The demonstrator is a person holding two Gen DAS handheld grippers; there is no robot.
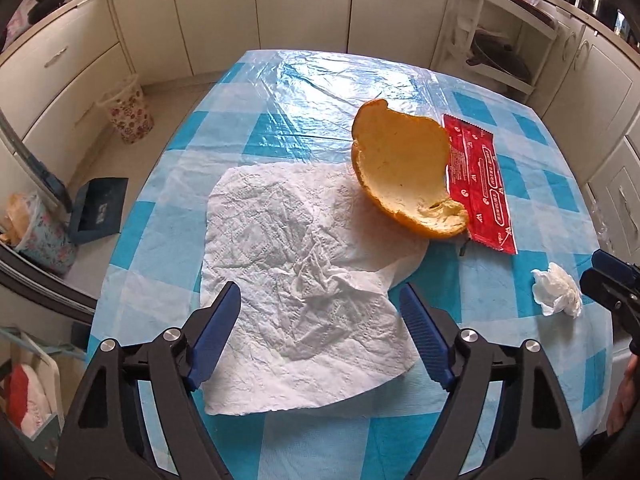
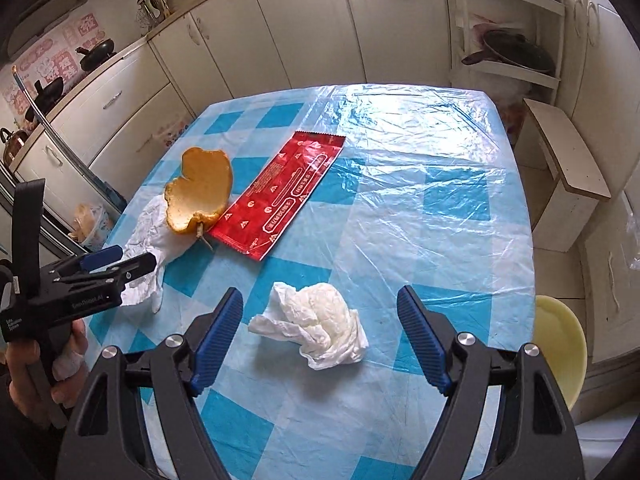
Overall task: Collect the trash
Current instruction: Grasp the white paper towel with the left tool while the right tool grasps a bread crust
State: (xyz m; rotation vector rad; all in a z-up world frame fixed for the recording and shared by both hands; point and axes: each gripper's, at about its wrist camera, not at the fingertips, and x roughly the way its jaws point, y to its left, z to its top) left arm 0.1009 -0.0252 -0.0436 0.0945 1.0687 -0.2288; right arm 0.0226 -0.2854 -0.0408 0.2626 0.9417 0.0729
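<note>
Left wrist: blue-checked table (image 1: 224,92), cream cabinets (image 1: 304,4) behind; both tongs wide, empty

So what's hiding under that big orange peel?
The orange peel sits partly on the flat white paper towel, and its far edge covers part of the red wrapper. Whether anything else lies beneath it cannot be seen.

**Tissue ball between your open right claw**

Your right claw (image 2: 320,332) stands wide open over the bench (image 2: 440,200), with the crumpled tissue (image 2: 316,326) lying between its fingers, untouched. Farther off lie a red wrapper (image 2: 280,196) and, touching it, an orange peel (image 2: 200,192). At the left your left claw (image 2: 120,260) hangs over a flat paper towel (image 2: 148,280).
</note>
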